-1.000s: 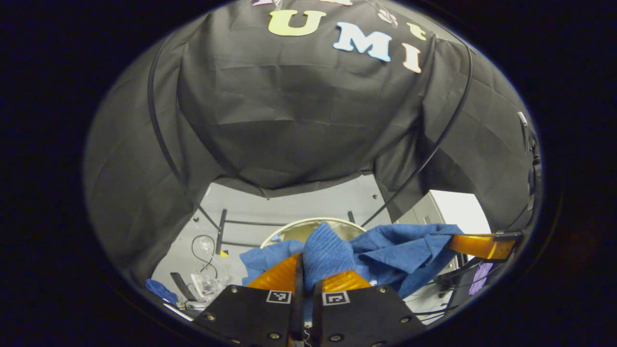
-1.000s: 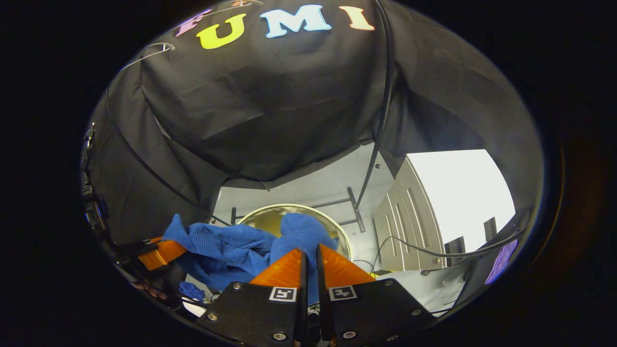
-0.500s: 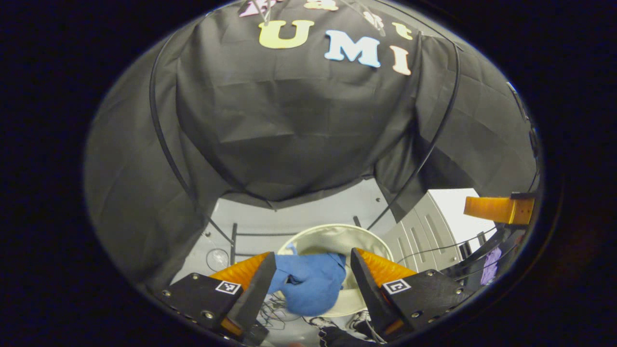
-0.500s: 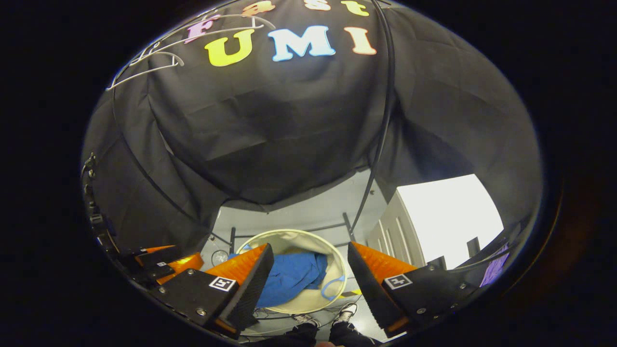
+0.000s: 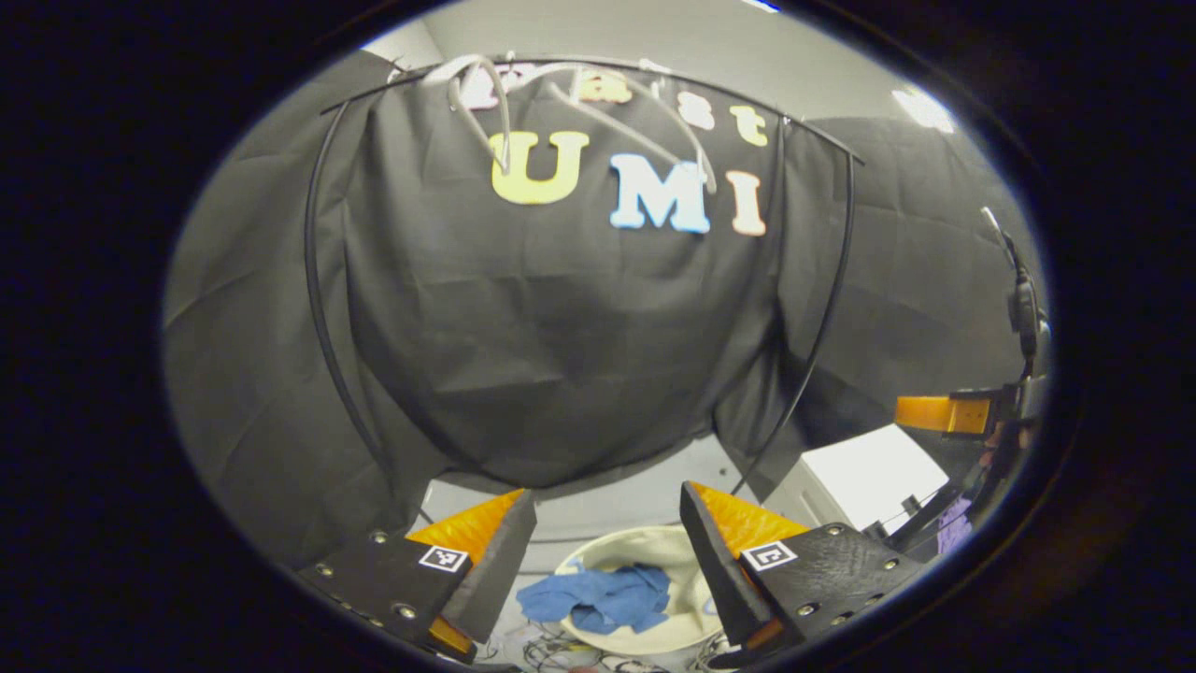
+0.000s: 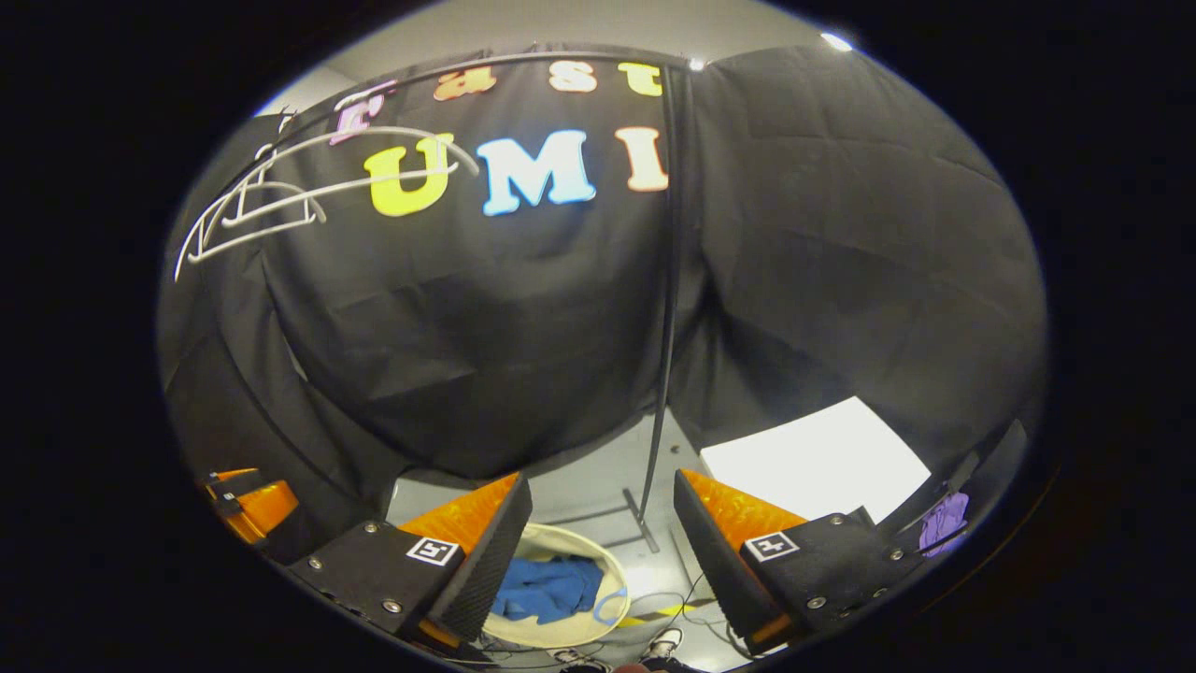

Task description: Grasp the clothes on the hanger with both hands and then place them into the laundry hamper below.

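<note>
Both gaps are seen wide and empty: left gripper and right gripper above the round cream laundry hamper, crumpled blue garment inside. Placement looks done; only withdrawal is called for.

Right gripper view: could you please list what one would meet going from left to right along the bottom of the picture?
Left tongs → blue clothes in the laundry hamper → yellow-and-black floor tape → purple item.

left tongs: black plates | 2 square markers | screws; right tongs: alike
</note>
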Demonstrator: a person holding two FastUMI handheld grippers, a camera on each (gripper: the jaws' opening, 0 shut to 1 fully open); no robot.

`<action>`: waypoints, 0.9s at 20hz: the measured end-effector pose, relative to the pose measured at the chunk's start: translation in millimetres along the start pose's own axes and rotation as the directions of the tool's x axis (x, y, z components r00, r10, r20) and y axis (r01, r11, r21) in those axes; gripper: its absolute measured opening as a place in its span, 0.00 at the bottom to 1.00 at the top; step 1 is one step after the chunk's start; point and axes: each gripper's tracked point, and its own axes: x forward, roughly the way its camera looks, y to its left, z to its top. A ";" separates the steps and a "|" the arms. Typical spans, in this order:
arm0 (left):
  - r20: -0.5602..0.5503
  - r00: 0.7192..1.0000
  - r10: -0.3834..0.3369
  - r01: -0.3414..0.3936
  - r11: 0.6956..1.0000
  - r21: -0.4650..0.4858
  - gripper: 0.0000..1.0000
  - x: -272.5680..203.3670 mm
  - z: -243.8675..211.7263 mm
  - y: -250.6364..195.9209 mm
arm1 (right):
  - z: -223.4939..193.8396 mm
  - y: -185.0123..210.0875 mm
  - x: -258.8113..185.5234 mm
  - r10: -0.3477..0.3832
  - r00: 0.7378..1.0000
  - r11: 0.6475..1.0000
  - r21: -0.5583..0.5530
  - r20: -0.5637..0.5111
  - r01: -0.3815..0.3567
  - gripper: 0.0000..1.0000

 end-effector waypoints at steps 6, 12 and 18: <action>0.237 0.968 0.078 -0.069 0.997 -0.046 0.85 -54.0 122.1 -14.8 | 98.5 -20.3 -22.8 0.038 0.967 0.999 0.010 0.253 -0.042 0.92; 0.381 0.903 0.198 -0.165 0.979 -0.118 0.89 -99.3 190.2 -78.3 | 176.8 -81.5 -37.7 0.144 0.895 0.989 -0.044 0.423 -0.138 0.92; 0.512 0.805 0.299 -0.190 0.948 -0.255 0.92 -137.9 204.4 -139.4 | 201.5 -179.5 -40.0 0.159 0.849 0.987 -0.074 0.505 -0.141 0.92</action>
